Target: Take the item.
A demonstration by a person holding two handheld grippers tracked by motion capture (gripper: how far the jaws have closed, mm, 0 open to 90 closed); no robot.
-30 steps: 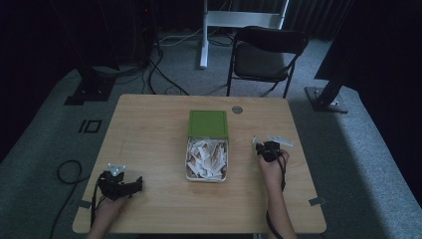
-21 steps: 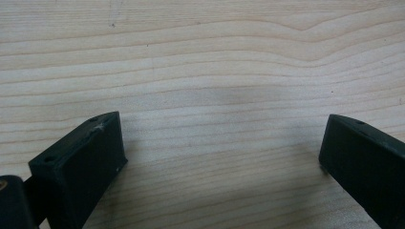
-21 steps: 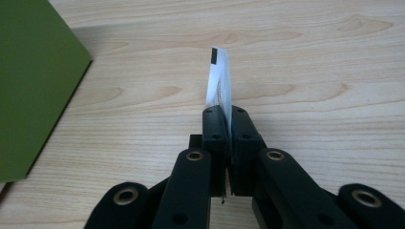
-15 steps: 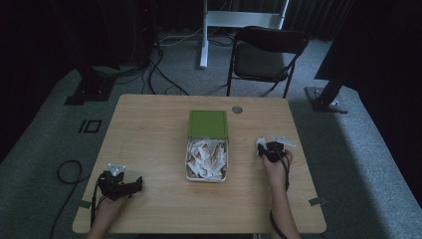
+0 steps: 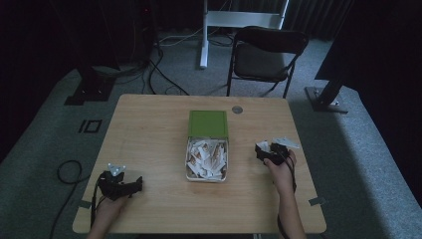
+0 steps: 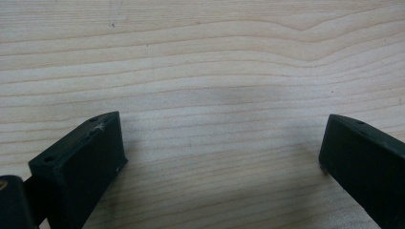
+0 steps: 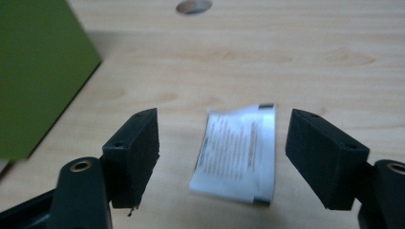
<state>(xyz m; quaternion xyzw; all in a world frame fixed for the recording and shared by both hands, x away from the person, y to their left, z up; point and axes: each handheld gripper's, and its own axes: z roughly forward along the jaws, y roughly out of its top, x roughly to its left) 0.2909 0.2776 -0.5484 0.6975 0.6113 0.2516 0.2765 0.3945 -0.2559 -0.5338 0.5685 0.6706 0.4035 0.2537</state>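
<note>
The right hand-held gripper (image 7: 222,143) has just been opening; its jaws stand wide, a white packet (image 7: 239,152) flat on the surface (image 5: 149,129) between them, untouched, right of the tin (image 5: 207,159). The left hand-held gripper (image 6: 222,157) gapes, empty.

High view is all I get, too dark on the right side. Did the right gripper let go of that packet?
Observer: Yes. In the right gripper view the white packet lies flat on the table, between the jaws of the right gripper, which have just been opening; neither pad touches it.
Operator: Which face is up?
Observer: The printed one, small text, with a dark strip along each short end.
Operator: Left gripper holding anything?
Observer: No. The left gripper has its jaws wide apart with bare wood between them.
Operator: Where's the tin from the packet?
Observer: The green lid of the tin sits off to the left in the right gripper view, apart from the packet.
</note>
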